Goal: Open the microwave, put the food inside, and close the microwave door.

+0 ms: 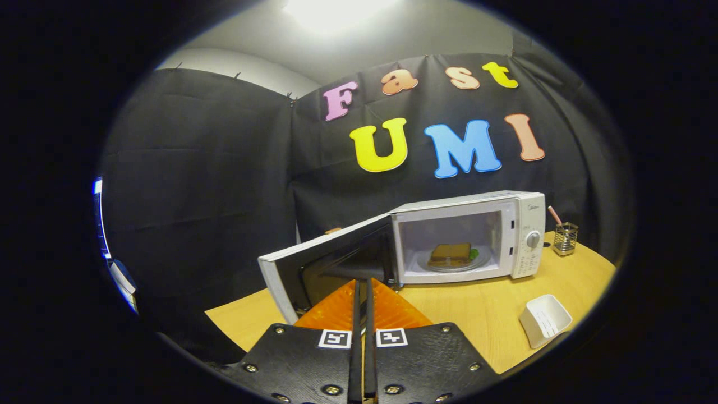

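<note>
A white microwave (521, 224) stands on the wooden table (460, 320) with its door (314, 269) swung wide open to the left. Inside, a brown sandwich (450, 253) with a bit of green lies on the glass turntable plate (432, 266). My gripper (362, 283) is shut, its fingers pressed together with nothing between them. The fingertips sit right at the inner face of the open door, near its lower middle. I cannot tell whether they touch it.
A white rectangular dish (544, 320) lies tilted on the table near its right front edge. A small wire-mesh holder (565, 238) with a pink stick stands to the right of the microwave. Black cloth walls close the booth behind.
</note>
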A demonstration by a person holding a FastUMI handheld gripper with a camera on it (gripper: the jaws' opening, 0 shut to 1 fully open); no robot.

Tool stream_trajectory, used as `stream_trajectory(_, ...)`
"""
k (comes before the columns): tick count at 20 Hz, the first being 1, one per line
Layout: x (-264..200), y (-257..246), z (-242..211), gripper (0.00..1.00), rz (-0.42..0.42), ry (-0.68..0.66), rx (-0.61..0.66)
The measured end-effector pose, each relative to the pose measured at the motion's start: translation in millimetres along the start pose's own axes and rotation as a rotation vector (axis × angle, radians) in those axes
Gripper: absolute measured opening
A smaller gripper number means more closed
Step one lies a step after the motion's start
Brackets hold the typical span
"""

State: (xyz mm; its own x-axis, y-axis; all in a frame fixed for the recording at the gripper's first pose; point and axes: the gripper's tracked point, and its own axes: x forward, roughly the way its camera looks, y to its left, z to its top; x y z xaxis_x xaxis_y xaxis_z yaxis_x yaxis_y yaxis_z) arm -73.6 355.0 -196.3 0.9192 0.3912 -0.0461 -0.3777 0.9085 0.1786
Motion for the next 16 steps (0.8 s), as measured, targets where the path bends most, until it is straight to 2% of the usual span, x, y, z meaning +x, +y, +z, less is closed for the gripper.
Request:
stream_trajectory(4,-0.5,56.7,-0.5,0.02,0.131,-0.001,0.027)
stream_trajectory(11,21.5,117.6,-12.0,0.02,0.270,0.028,0.046)
stream_trajectory(13,31.3,126.8,-20.2,0.02,0.278,0.060,0.067)
stream_trajectory(16,44.0,116.7,-26.8,0.02,0.222,0.072,0.062)
